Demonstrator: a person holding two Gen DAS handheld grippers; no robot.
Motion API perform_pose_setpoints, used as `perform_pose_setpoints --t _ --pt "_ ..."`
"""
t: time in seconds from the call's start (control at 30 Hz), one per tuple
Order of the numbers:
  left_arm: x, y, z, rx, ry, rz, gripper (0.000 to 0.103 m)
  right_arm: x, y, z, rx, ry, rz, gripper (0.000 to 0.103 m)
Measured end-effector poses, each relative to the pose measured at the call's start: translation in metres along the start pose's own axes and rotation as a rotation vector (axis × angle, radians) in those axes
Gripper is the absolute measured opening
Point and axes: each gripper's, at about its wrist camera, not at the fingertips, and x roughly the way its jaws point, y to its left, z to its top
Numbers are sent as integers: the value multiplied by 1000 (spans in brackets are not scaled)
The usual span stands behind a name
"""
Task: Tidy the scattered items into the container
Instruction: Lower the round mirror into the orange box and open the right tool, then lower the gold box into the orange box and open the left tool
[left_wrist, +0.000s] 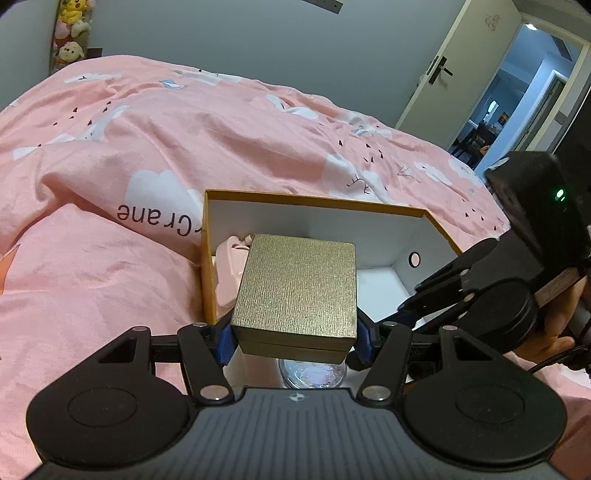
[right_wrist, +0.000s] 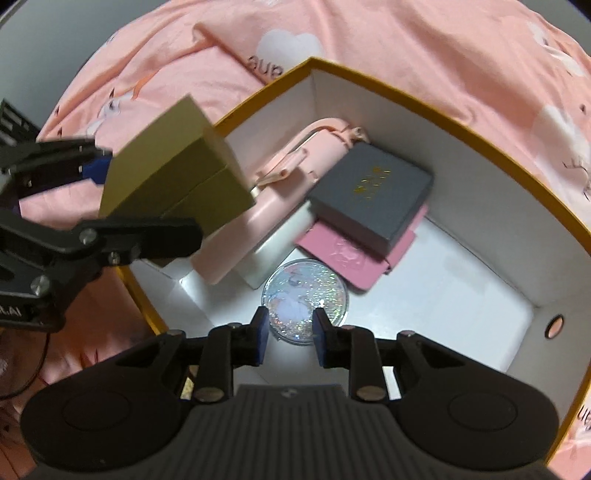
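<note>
My left gripper (left_wrist: 295, 338) is shut on a gold textured box (left_wrist: 297, 291) and holds it above the near end of the open container (left_wrist: 314, 201), a white-lined box with orange rim. The gold box (right_wrist: 173, 166) and left gripper (right_wrist: 122, 206) also show in the right wrist view. My right gripper (right_wrist: 290, 338) is open and empty inside the container (right_wrist: 461, 122), just above a glittery round disc (right_wrist: 304, 301). Inside lie a grey box (right_wrist: 371, 194) on a pink wallet (right_wrist: 354, 251) and a pink case (right_wrist: 291, 173). The right gripper (left_wrist: 436, 295) appears at the container's right in the left wrist view.
The container sits on a bed with a pink printed duvet (left_wrist: 147, 140). A pillow-like bulge (left_wrist: 92, 280) lies to the container's left. An open door (left_wrist: 461, 74) and plush toys (left_wrist: 72, 33) are beyond the bed.
</note>
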Motion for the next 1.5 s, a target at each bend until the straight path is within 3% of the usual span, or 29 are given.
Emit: perform_pose_setpoints --t 0.17,0.37,0.47,0.6,0.93,1.07,1.23,1.33,1.5 --pt "10 -8 -1 28 28 23 70 -17 -13 -9 90 -61 2 31" --pt "31 -21 1 50 96 40 70 -39 -40 -19 269 -165 58 46" --pt "41 -30 2 62 132 57 70 -43 -51 -25 331 -183 77 47" --pt "59 -41 4 56 213 63 70 -39 -52 -31 322 -188 26 45" --pt "96 -40 8 -60 358 122 70 -23 -74 -28 437 -161 65 44" --pt "106 -33 5 -146 418 112 70 -15 -75 -25 444 -137 65 40" --pt "107 -28 7 -185 442 106 68 -4 -77 -25 473 -99 77 37" --pt "105 -26 6 -199 446 90 75 1 -77 -22 482 -88 76 36" --pt "99 -21 6 -205 435 78 76 5 -73 -20 474 -75 62 35"
